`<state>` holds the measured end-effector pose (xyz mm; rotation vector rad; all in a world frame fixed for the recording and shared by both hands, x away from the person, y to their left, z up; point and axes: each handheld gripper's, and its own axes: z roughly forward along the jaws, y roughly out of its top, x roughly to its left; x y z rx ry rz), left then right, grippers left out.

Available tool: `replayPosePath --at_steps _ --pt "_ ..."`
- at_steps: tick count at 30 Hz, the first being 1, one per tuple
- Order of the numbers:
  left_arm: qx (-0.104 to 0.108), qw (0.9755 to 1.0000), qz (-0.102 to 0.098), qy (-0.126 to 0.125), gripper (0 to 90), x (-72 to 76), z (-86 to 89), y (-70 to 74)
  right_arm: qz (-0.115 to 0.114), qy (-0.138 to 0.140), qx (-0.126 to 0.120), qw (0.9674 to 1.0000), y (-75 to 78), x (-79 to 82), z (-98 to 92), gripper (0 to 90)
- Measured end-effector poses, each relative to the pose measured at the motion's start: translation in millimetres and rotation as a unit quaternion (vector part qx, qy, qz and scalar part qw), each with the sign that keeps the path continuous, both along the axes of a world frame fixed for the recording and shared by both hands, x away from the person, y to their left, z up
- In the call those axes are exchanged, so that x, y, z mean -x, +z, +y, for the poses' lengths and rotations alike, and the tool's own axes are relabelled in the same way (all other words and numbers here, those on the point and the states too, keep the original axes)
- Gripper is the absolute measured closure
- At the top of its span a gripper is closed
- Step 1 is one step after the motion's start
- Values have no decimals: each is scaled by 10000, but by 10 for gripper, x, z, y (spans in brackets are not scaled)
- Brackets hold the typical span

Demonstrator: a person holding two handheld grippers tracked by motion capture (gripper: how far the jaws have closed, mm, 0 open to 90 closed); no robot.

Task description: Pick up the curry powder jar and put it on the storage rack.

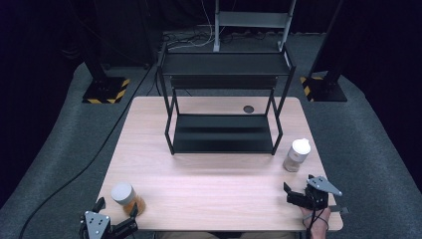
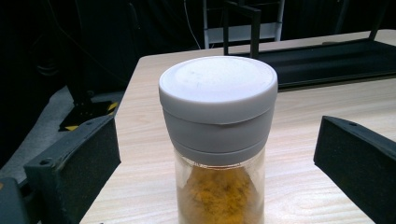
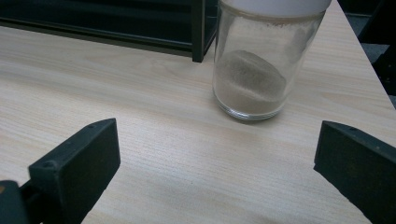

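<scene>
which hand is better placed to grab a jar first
Left. Its open tool already straddles the yellow jar; the right tool is open too, but the grey jar stands ahead of it.

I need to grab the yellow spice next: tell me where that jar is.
In the high view the yellow spice jar stands at the table's near left corner, between the open jaws of the left tongs, untouched.

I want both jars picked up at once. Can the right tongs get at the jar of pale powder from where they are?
Probably yes. The right tongs stand open, and bare table lies between them and the pale powder jar; the black rack sits behind the jar.
</scene>
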<state>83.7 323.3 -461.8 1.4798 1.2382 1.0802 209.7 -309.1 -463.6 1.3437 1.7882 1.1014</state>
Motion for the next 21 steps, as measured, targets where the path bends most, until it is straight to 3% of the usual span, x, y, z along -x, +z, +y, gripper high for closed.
replayPosePath --at_steps 21 --pt "20 9998 -178 -33 0 -197 -36 33 15 0 -17 10000 2 -5 -3 0"
